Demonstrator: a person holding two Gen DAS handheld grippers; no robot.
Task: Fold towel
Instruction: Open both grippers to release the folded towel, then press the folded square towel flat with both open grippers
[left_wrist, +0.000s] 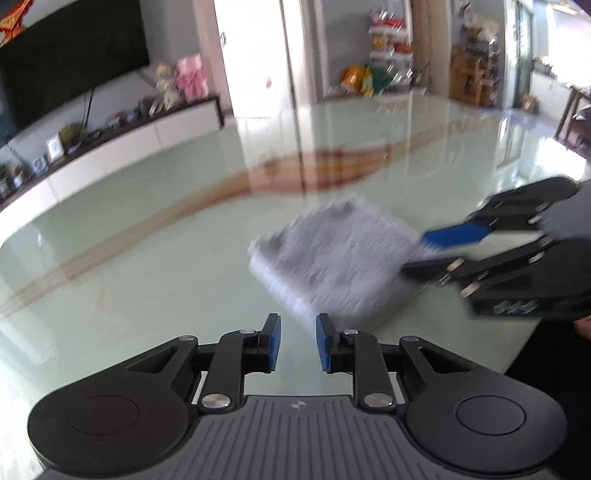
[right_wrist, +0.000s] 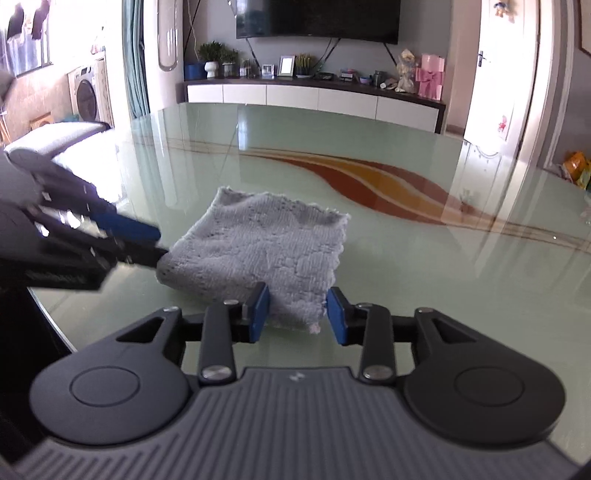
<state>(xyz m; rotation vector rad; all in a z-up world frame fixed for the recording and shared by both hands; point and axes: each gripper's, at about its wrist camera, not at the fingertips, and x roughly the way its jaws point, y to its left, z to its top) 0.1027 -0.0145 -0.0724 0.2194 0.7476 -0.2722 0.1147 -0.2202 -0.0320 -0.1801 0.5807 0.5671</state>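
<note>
Nearest in the right wrist view, the right claw (right_wrist: 297, 314) is seen with its blue pads (right_wrist: 258, 314) parted to a moderate gap. The near corner of the grey towel (right_wrist: 258, 243) lies between them, but no press on the cloth can be made out; the pads stand just off its edges.

In the left wrist view, the left claw (left_wrist: 298, 341) is held narrowly parted, with nothing between its pads (left_wrist: 274, 341), just short of the towel's (left_wrist: 332, 254) near edge.

The towel is found folded into a thick square, lying flat on the pale green glass counter (right_wrist: 406, 266), close to the near rim. Its far edge looks a little ragged and raised.

From the right wrist view the left claw (right_wrist: 157, 242) is seen at the towel's left side, its tips at or beside the fold; contact cannot be told through the blur.

Farther off, an orange and red swirl (right_wrist: 369, 181) is seen in the counter's glass. Beyond it a long white cabinet (right_wrist: 314, 98) is set against the wall, with a dark television (right_wrist: 317, 16) mounted above.
</note>
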